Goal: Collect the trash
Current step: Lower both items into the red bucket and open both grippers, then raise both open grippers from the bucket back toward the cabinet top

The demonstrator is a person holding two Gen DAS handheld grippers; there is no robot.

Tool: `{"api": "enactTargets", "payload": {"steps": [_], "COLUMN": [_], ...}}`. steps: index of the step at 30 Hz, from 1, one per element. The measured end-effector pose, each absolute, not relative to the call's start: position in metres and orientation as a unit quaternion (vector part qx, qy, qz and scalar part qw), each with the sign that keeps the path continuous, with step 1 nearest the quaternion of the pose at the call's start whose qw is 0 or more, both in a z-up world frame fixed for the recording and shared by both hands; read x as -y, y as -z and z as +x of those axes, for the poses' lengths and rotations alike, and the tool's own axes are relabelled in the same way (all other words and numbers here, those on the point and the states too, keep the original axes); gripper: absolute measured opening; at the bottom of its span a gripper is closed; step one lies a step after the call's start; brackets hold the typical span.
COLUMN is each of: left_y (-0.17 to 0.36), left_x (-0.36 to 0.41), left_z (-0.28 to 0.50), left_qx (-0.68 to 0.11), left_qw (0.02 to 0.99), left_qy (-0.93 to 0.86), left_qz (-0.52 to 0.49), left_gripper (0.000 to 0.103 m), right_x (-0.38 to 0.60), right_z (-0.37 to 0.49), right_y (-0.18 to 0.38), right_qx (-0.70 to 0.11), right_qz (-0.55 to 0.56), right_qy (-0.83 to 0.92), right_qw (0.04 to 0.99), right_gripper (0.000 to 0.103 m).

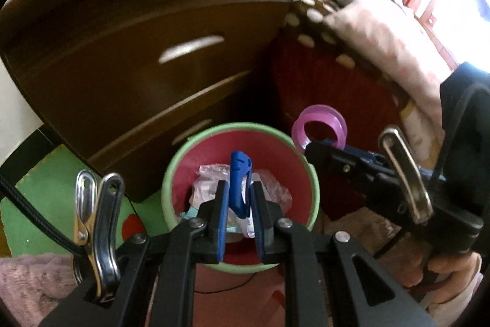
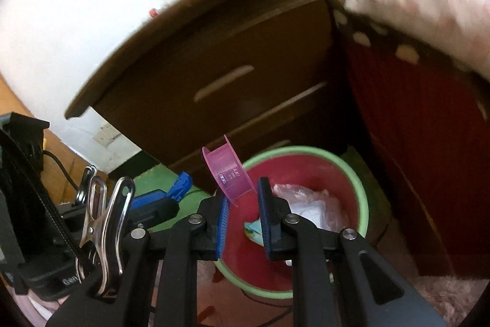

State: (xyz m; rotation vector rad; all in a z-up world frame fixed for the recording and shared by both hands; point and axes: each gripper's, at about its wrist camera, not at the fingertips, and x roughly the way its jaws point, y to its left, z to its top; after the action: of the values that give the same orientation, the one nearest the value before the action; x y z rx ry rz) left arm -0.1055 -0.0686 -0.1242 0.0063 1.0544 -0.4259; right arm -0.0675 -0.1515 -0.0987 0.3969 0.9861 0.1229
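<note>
Over the green-rimmed red plastic bin (image 1: 301, 164), left gripper (image 1: 239, 215) is nearly closed, pinching a small blue plastic clip (image 1: 239, 189). At right, right gripper (image 2: 243, 222) grips a translucent pink plastic spool (image 2: 228, 176). Crumpled plastic wrap (image 2: 309, 207) already binned; both held items not yet dropped.

Bin (image 1: 171, 173): smooth plastic, slight sheen, pink inside, green rim. Bags (image 1: 275, 189) in the bin: thin, crinkled clear plastic. Blue clip (image 1: 240, 183): glossy moulded plastic. Pink ring (image 2: 228, 173): translucent smooth plastic. Nightstand (image 2: 245, 45): dark wood, smooth semi-gloss finish. Spring clamp (image 1: 98, 222): polished metal, mirror-bright. Blanket (image 1: 382, 32): soft, matt pink cloth. Rug (image 1: 30, 281): fuzzy pile.
</note>
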Motion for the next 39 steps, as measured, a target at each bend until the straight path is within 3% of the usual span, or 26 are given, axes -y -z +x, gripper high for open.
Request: {"api": "enactTargets", "payload": {"steps": [16, 20, 24, 39], "left_y": [0.174, 0.17, 0.167, 0.121], "left_x": [0.08, 0.08, 0.08, 0.073], "left_z": [-0.096, -0.098, -0.099, -0.112], "left_qx": [-0.538, -0.529, -0.524, -0.478], "left_qw": [0.818, 0.825, 0.829, 0.855], "left_qy": [0.2, 0.195, 0.194, 0.199], "left_qz": [0.028, 0.032, 0.029, 0.014], "left_gripper": [0.015, 0.015, 0.025, 0.026], "right_x": [0.161, 0.161, 0.162, 0.15], "right_z": [-0.06, -0.058, -0.058, -0.075], "right_y": [0.134, 0.133, 0.132, 0.088], "right_qx": [-0.517, -0.515, -0.509, -0.431], "right_qz": [0.213, 0.216, 0.222, 0.204], "right_qy": [-0.037, -0.036, -0.044, -0.089], "right_qw": [0.828, 0.829, 0.83, 0.874], "right_gripper": [0.019, 0.019, 0.028, 0.033]}}
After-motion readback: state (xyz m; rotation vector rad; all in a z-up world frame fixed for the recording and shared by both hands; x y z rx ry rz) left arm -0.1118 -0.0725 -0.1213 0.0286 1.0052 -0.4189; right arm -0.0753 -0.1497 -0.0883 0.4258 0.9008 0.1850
